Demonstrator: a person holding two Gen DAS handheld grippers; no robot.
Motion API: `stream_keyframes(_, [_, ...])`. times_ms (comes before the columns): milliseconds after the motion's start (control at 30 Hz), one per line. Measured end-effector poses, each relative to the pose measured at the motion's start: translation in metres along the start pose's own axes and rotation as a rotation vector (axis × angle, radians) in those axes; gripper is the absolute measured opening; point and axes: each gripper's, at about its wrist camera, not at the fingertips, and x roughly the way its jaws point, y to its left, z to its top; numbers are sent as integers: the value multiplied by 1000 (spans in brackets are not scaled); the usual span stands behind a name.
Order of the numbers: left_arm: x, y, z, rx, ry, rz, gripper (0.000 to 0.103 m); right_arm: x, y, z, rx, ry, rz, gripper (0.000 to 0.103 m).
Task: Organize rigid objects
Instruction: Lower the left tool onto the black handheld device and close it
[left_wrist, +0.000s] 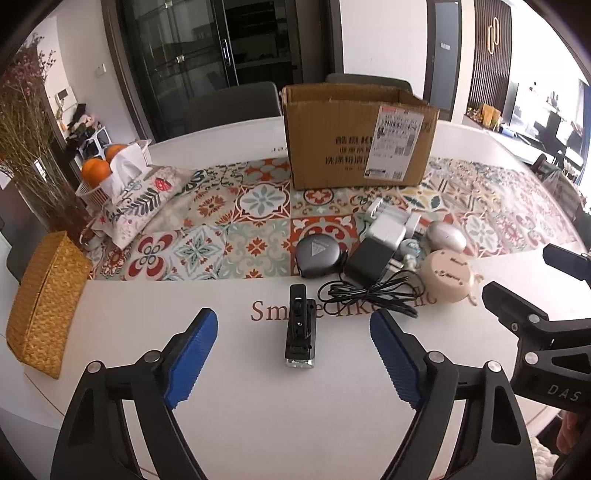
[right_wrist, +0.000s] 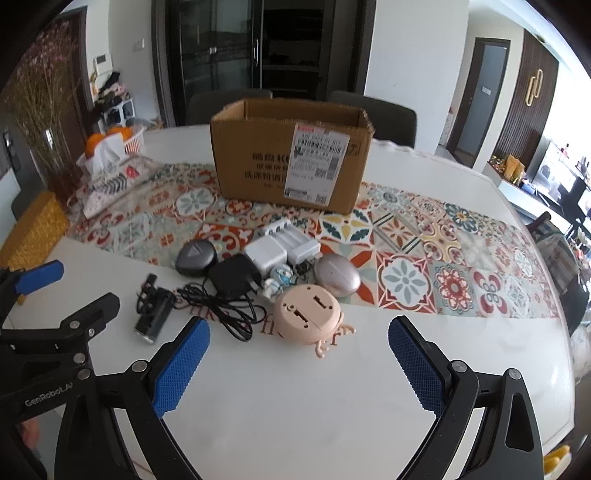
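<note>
Left gripper (left_wrist: 291, 350) hovered low over the white round bench (left_wrist: 229, 406), blue-padded fingers (left_wrist: 192, 354) spread wide apart, nothing between them but bench. Just ahead of it lay a small black rectangular device with a clear end (left_wrist: 300, 332), lengthwise along the gripper's axis, between the finger tips but untouched.

Right gripper (right_wrist: 299, 354) also hovered over the bench, its fingers (right_wrist: 181, 363) wide apart and empty. Just ahead of it sat a round beige plastic toy with small antlers (right_wrist: 308, 317), flat side up.

Rest of the clutter was grouped at the edge of the patterned tile-print table runner (right_wrist: 443, 258): a black power adapter with a tangled black cord (right_wrist: 231, 280), a dark grey round case with a triangle mark (right_wrist: 195, 256), a white square charger block (right_wrist: 265, 258), a white battery charger (right_wrist: 291, 236) behind it, a silver oval case (right_wrist: 337, 278), and a small blue-white figurine (right_wrist: 279, 278) between adapter and oval case, partly hidden.

An open brown cardboard box with a shipping label (right_wrist: 288, 162) stood upright on the runner behind the pile, well apart from both grippers. A woven yellow basket (left_wrist: 44, 299) sat at the far left bench edge.
</note>
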Motion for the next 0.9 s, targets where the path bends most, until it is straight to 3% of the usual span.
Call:
stream_keyframes(400, [67, 0, -18, -35, 79, -28, 61, 60, 7, -15, -29, 107, 3, 98])
stream_keyframes(800, [100, 3, -29, -40, 95, -50, 41, 84, 19, -24, -54, 141, -8, 98])
stream_keyframes(900, [106, 2, -29, -34, 99, -47, 31, 88, 19, -25, -60, 146, -14, 98])
